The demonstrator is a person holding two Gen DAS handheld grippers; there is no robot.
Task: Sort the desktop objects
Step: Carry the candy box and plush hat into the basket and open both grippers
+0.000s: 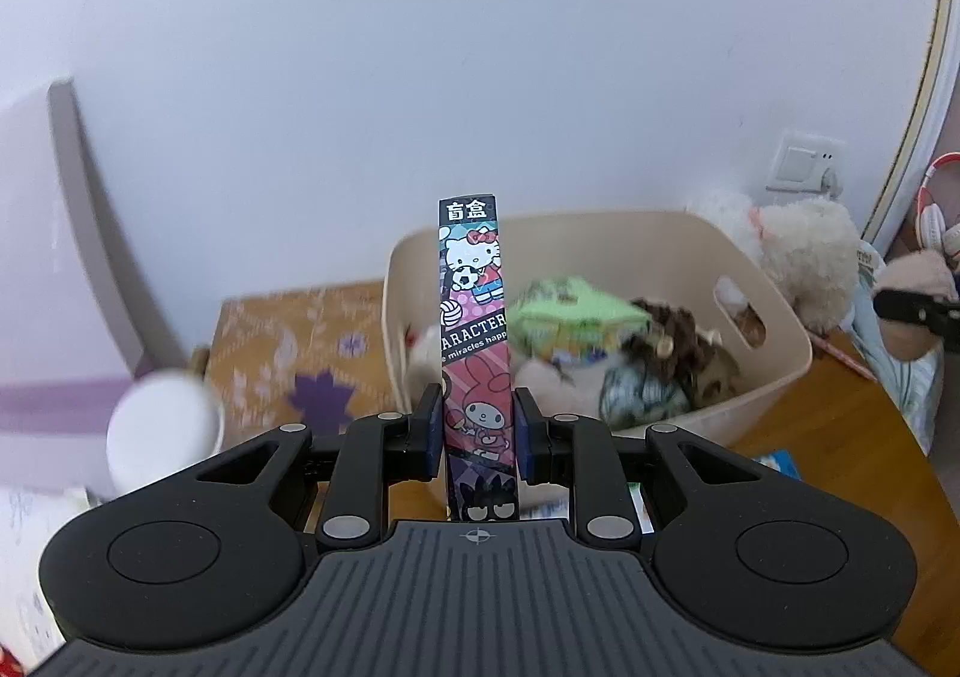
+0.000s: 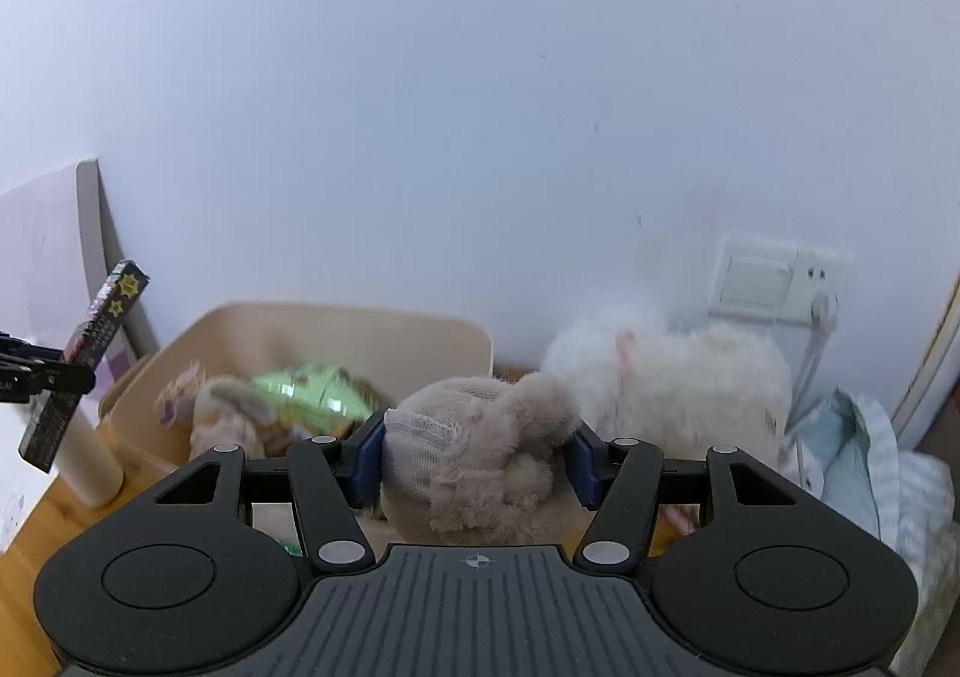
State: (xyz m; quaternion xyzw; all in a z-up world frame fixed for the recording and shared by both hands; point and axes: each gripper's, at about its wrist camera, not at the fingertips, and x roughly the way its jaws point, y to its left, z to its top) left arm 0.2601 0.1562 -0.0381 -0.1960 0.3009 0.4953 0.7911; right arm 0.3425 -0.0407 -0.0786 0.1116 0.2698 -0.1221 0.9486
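My left gripper (image 1: 478, 434) is shut on a tall narrow cartoon-printed box (image 1: 474, 317) and holds it upright in front of a beige bin (image 1: 774, 371). The box also shows at the left edge of the right wrist view (image 2: 84, 365). My right gripper (image 2: 477, 455) is shut on a beige plush toy (image 2: 480, 455), held to the right of the bin (image 2: 372, 329). The bin holds a green packet (image 1: 570, 317), a brown plush (image 1: 678, 341) and other soft items.
A white fluffy plush (image 2: 672, 389) leans on the wall under a socket (image 2: 774, 284). Light blue cloth (image 2: 876, 467) lies at the right. A patterned orange box (image 1: 300, 353) and a white cylinder (image 1: 162, 431) stand left of the bin. Wooden desk (image 1: 828, 437).
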